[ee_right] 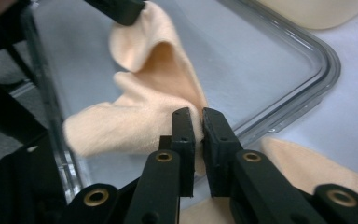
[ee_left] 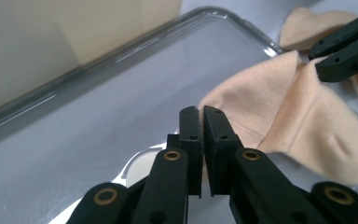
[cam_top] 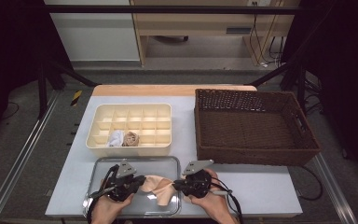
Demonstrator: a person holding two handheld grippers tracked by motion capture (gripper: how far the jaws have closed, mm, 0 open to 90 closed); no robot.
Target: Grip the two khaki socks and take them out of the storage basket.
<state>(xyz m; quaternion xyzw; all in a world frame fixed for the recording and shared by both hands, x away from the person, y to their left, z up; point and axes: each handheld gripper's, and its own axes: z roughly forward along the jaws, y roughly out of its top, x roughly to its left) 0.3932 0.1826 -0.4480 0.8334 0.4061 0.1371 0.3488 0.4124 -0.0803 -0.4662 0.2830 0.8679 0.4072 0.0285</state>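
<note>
The peach sock lies over the tray's right rim on the worktop, long axis running left to right between both hands. The left gripper has its jaws clamped on its left edge, the right gripper on its right, equally near.

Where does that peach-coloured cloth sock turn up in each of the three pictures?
High view: the peach-coloured cloth sock lies at bottom centre, between the two claws.
Left gripper view: it fills the right half, beyond the black jaws.
Right gripper view: it spreads across the left and middle, above the jaws.
Shared landmark: the clear shallow plastic tray under the sock.
</note>
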